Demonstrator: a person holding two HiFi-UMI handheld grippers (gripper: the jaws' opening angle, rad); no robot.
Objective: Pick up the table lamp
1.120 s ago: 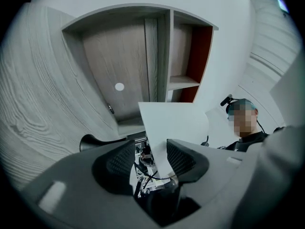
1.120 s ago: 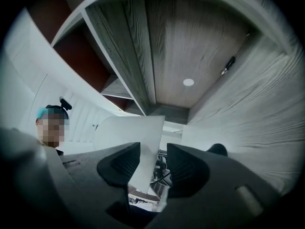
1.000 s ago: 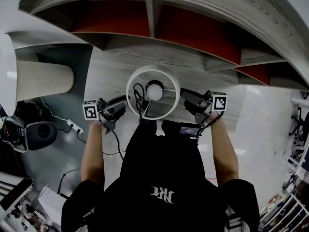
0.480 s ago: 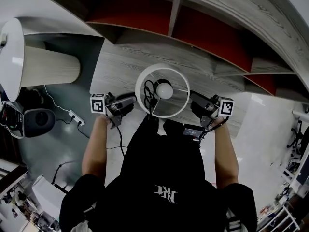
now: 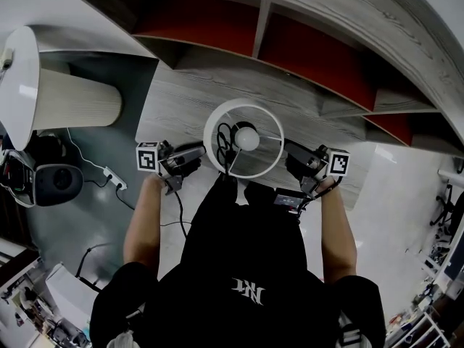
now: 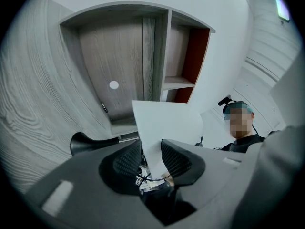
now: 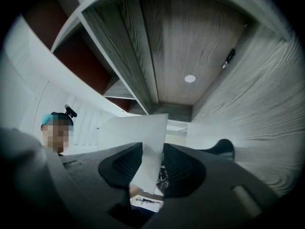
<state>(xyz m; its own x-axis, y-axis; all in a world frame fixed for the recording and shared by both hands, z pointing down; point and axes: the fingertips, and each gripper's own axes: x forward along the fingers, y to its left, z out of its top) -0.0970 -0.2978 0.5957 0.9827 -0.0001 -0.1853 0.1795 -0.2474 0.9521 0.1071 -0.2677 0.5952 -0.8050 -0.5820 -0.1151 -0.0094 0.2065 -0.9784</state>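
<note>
Left tool [image 5: 199, 155] and right tool [image 5: 289, 151] are closing, not yet pinching, astride the table lamp shade [image 5: 243, 104].

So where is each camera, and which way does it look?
Head view: on the person's head, looking steeply down at the lamp before the shelves; shows torso, arms, left gripper, right gripper.
Left gripper view: rides the left gripper, looks along its closing jaws, shade between them; head at right.
Right gripper view: rides the right gripper, looks along its closing jaws, shade between them; head at left.
Shared: both gripper views show shade, shelves, head.
</note>
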